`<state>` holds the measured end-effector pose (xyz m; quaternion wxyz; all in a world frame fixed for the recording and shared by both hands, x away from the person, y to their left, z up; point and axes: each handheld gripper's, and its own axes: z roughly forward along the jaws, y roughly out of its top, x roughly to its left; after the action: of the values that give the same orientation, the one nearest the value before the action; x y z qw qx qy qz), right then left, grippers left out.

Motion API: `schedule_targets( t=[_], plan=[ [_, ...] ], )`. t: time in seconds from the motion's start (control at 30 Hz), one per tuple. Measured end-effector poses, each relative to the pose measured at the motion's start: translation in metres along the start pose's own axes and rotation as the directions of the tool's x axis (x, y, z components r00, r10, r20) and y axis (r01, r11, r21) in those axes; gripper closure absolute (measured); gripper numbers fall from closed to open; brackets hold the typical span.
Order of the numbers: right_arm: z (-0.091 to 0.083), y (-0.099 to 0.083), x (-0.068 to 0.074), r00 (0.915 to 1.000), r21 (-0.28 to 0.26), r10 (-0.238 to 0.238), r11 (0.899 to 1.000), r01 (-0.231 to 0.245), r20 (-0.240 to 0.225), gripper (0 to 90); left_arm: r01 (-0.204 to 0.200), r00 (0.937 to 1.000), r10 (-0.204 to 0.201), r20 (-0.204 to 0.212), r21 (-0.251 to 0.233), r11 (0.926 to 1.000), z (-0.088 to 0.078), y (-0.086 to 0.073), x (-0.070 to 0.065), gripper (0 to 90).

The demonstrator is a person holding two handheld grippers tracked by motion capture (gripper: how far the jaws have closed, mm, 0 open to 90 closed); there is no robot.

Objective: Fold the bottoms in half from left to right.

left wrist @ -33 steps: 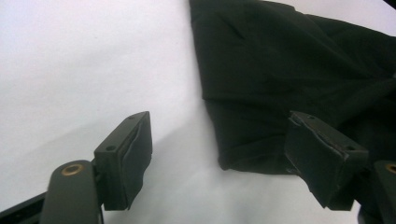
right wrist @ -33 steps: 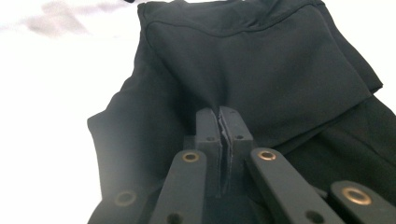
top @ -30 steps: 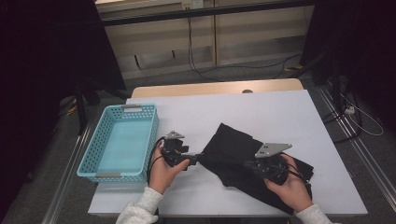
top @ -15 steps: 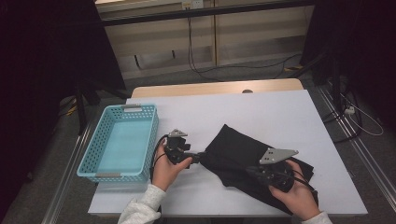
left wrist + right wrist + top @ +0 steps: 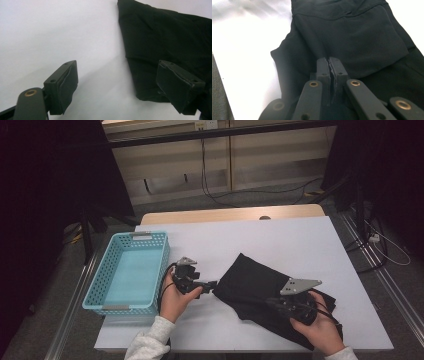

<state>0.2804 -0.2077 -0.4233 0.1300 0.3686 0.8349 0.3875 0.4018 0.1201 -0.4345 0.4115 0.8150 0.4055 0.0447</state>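
Lying slantwise on the table (image 5: 280, 232), black cloth (image 5: 260, 287): left claw (image 5: 212, 283) at its near corner, right claw (image 5: 272, 302) over its middle. Left claw view: jaws apart, just widening, cloth corner (image 5: 150, 85) just ahead of one pad, unpressed. Right claw view: right claw (image 5: 329, 63) together, nipping a fold.

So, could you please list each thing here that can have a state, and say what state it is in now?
Black cloth: folded, lying flat on the table.
Basket: upright, nothing inside.
Left gripper: jaws have just been opening, wide apart now, nothing between the pads, at the cloth's edge.
Right gripper: jaws shut together above the cloth; whether they pinch any of it cannot be told.
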Motion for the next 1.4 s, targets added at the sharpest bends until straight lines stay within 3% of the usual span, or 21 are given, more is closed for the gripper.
schedule_targets(
  t=[0.57,0.73,0.8,0.87,0.97,1.1,1.23,1.4],
  plan=[
    [0.003,0.001,-0.001,0.9998,0.009,0.010,1.000,-0.010,-0.019,90.0,-0.012,0.9999,0.012,0.002,-0.002,0.9999,-0.005,0.001,0.005,17.3],
    [-0.003,0.003,-0.005,0.9992,-0.038,0.034,0.999,-0.035,-0.021,82.0,-0.020,0.9998,0.020,0.009,0.004,0.9998,-0.002,0.003,0.005,17.3],
    [-0.005,0.003,-0.010,0.9986,-0.047,0.047,0.998,-0.046,0.026,72.5,-0.019,0.9998,0.019,0.011,0.006,0.9998,-0.001,0.003,0.005,17.3],
    [-0.007,0.001,-0.019,0.9947,-0.059,0.074,0.996,-0.070,0.072,66.0,-0.017,0.9998,0.017,0.011,0.005,0.9998,0.000,0.003,0.004,17.3],
    [-0.006,0.000,-0.035,0.9822,-0.075,0.142,0.988,-0.133,0.123,58.4,-0.022,0.9997,0.022,0.008,0.012,0.9997,0.000,0.002,0.003,17.2],
    [0.000,0.003,-0.055,0.9680,-0.081,0.177,0.983,-0.165,0.178,48.8,-0.021,0.9998,0.021,0.002,0.011,0.9997,0.000,0.002,0.003,16.7],
    [0.009,0.005,-0.064,0.9610,-0.078,0.201,0.979,-0.189,0.190,46.8,-0.019,0.9998,0.019,-0.002,0.009,0.9998,-0.001,0.001,0.003,16.7],
    [0.016,0.007,-0.071,0.9588,-0.068,0.213,0.977,-0.204,0.188,45.5,-0.012,0.9999,0.012,-0.008,0.010,0.9999,-0.003,0.000,0.005,16.7]
  ],
)
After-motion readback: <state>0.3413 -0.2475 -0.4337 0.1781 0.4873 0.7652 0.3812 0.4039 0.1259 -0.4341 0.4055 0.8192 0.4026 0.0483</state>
